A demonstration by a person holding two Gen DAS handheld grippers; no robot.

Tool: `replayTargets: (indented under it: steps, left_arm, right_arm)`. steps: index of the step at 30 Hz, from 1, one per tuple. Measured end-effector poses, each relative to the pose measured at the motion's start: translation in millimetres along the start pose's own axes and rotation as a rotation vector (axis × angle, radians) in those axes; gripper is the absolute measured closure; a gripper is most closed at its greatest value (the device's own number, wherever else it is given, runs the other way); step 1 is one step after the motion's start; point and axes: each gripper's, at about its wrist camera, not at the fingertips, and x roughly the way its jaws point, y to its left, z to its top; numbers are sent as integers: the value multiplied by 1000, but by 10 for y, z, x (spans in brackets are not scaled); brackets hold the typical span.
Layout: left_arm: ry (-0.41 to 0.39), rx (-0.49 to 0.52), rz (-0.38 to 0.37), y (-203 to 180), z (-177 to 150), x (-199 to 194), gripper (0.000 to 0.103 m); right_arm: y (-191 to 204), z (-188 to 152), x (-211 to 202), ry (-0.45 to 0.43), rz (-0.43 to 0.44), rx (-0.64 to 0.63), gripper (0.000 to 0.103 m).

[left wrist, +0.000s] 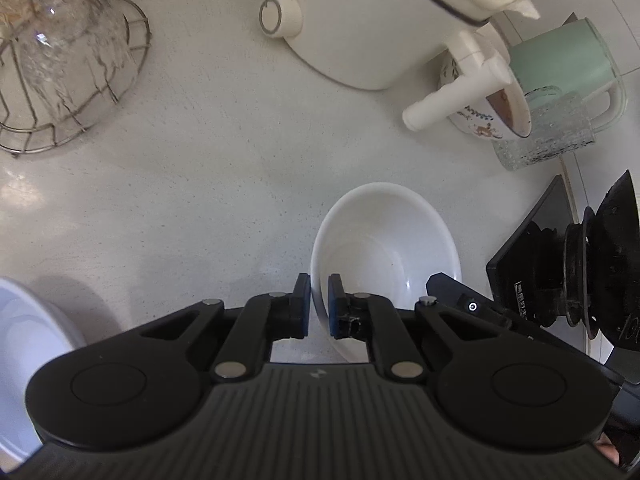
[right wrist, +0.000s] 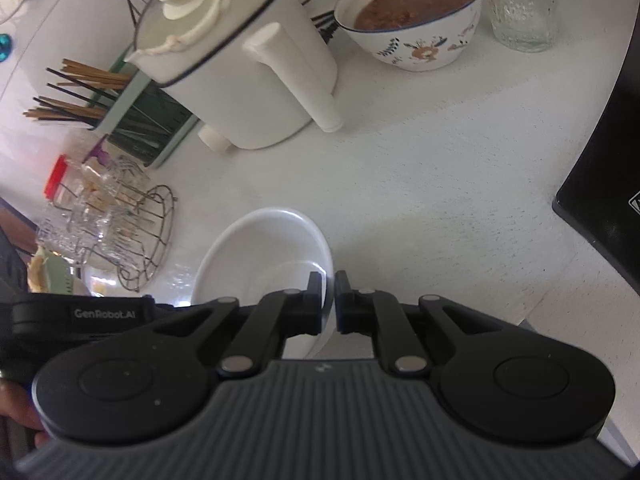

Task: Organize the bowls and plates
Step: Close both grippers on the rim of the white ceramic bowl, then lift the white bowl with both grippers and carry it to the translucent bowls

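Observation:
A plain white bowl [left wrist: 384, 240] is held over the white counter. My left gripper [left wrist: 319, 304] is shut on its left rim, one pad inside and one outside. The same bowl shows in the right wrist view [right wrist: 260, 256], where my right gripper [right wrist: 328, 300] is shut on its right rim. Both grippers pinch opposite sides of this one bowl. A second white dish [left wrist: 24, 344] sits at the lower left edge of the left wrist view. The right gripper body [left wrist: 592, 276] shows at the right of the left wrist view.
A white electric kettle [right wrist: 240, 68] stands at the back. A patterned bowl of brown food [right wrist: 412, 16], a glass mug [left wrist: 540, 132] and a mint cup [left wrist: 568, 64] stand near it. A wire rack with glasses [left wrist: 68, 72] is at the left. A black appliance [right wrist: 604, 168] is at the right.

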Motion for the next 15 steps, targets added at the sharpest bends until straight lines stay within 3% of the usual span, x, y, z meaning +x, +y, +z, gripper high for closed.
replayTargets:
  steps: [15]
  left_arm:
    - [25, 0, 8, -32, -96, -447, 93]
  right_arm:
    - [238, -19, -303, 16, 8, -37, 94]
